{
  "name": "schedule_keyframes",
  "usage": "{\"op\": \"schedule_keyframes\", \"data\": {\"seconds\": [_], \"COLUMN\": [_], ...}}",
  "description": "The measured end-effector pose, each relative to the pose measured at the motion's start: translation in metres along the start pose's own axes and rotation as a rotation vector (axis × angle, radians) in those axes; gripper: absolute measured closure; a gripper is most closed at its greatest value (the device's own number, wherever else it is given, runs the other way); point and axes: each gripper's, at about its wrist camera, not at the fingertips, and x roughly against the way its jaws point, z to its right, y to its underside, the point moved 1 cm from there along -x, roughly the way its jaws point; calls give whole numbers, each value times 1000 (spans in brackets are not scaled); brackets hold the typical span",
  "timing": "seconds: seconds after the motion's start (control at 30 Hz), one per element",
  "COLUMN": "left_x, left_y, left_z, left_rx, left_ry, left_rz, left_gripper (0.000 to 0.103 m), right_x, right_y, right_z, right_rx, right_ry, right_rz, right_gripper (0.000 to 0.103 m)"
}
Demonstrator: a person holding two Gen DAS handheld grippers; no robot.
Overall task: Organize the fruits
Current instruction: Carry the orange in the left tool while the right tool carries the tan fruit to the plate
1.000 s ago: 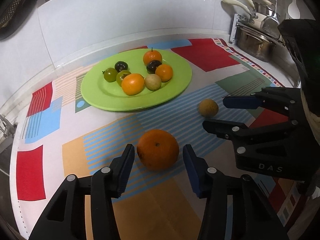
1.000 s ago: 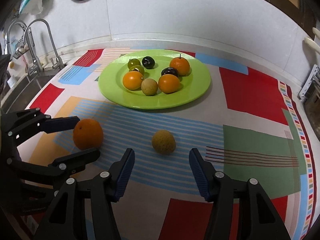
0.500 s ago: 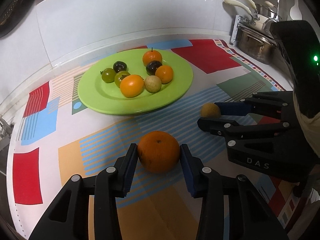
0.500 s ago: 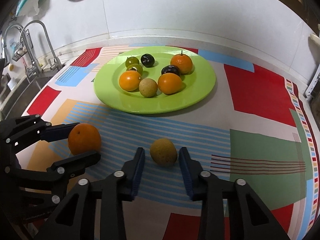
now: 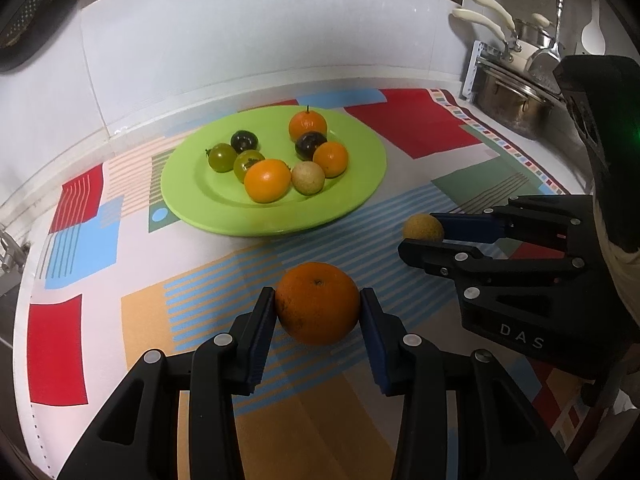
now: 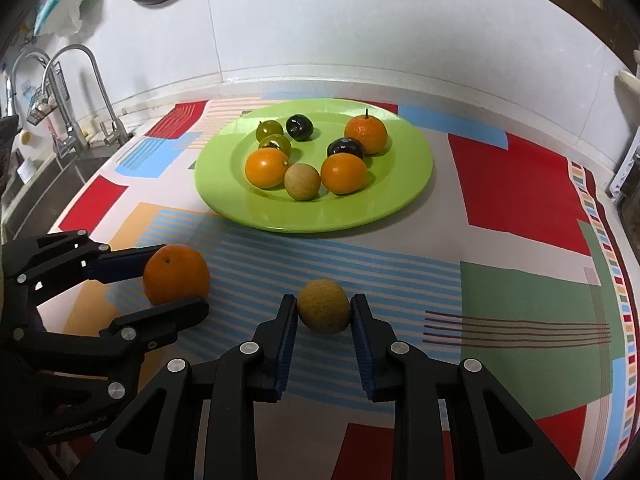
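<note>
**Grippers and fruit: two items held, eight on the plate**

Left gripper (image 5: 318, 306): black two-finger tool with blue pads, clamped on a large orange (image 5: 317, 303). Both pads press the fruit's sides; the orange sits low over the patterned mat (image 5: 100, 236), and contact with the mat cannot be told.

Right gripper (image 6: 323, 314): same make, clamped on a small tan round fruit (image 6: 323, 306) between its fingertips. Seen from the left wrist view, it lies to the right of the left gripper and slightly ahead of it, well apart from the orange.

Green plate (image 6: 404, 196): ahead of both grippers, flat on the mat, near the held fruits but not touching them. Contents, counted from the right wrist view:
- stemmed tangerine (image 6: 366, 129), far right of the group
- two dark plums (image 6: 299, 127) (image 6: 345, 147), one at the back and one just beside the tangerine
- two green fruits (image 6: 269, 129) (image 6: 275, 143), touching, at the far left
- two orange fruits (image 6: 266, 167) (image 6: 344, 173) at the near side
- one tan fruit (image 6: 302, 181) between those two, touching or nearly so

Surroundings: faucet (image 6: 74, 92) and sink far to the left of the left gripper; metal pot (image 5: 512, 106) and hanging utensils far right, beyond the right gripper.
</note>
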Motion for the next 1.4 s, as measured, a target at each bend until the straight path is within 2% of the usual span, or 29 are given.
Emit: {"op": "schedule_keyframes", "data": {"seconds": [0.53, 0.87, 1.17, 1.4], "left_x": [41, 64, 62, 45], "left_y": [-11, -32, -63, -83], "left_z": [3, -2, -16, -32], "left_rx": [8, 5, -4, 11], "left_ry": [-12, -32, -61, -62], "left_rz": [84, 160, 218, 217], "left_gripper": [62, 62, 62, 62], "right_x": [46, 73, 73, 57], "right_y": [-8, -26, -55, -83], "right_z": [-10, -13, -5, 1], "right_rx": [-1, -8, -22, -44], "right_ry": [26, 39, 38, 10], "right_rz": [106, 193, 241, 242], "right_gripper": [75, 75, 75, 75]}}
